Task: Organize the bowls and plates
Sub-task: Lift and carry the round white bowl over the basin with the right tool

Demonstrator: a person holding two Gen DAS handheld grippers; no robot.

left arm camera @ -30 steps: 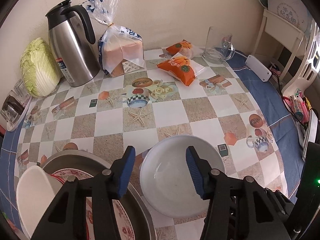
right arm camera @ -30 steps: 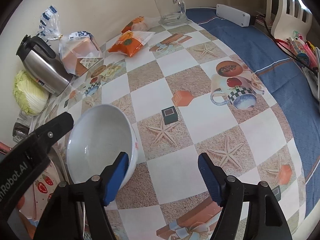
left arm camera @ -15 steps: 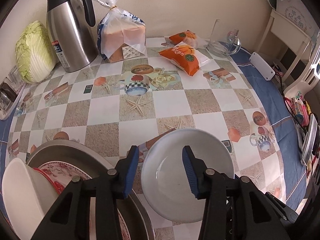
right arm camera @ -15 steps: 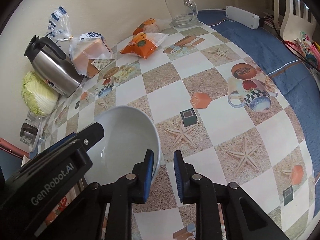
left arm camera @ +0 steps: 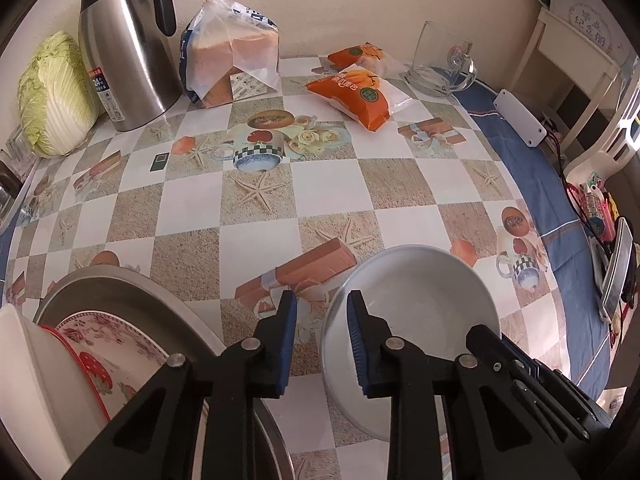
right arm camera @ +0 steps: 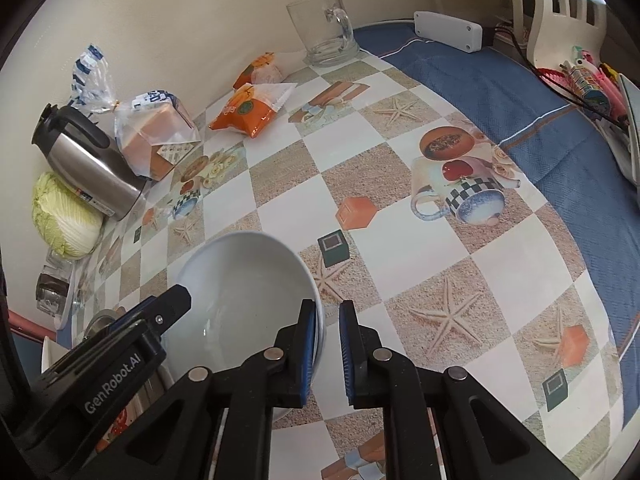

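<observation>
Both grippers close on one white bowl [left arm camera: 416, 312] near the table's front edge: right gripper [right arm camera: 324, 344] clamping its rim, left gripper [left arm camera: 322, 334] narrowing astride the opposite rim, the lift into the steel basin [left arm camera: 132, 296] likely next.

Both grippers are pointing steeply downward. The left gripper [left arm camera: 321, 334] has just been closing its jaws astride a rim. The right gripper [right arm camera: 325, 347] is gripping the opposite rim, jaws nearly together.
</observation>
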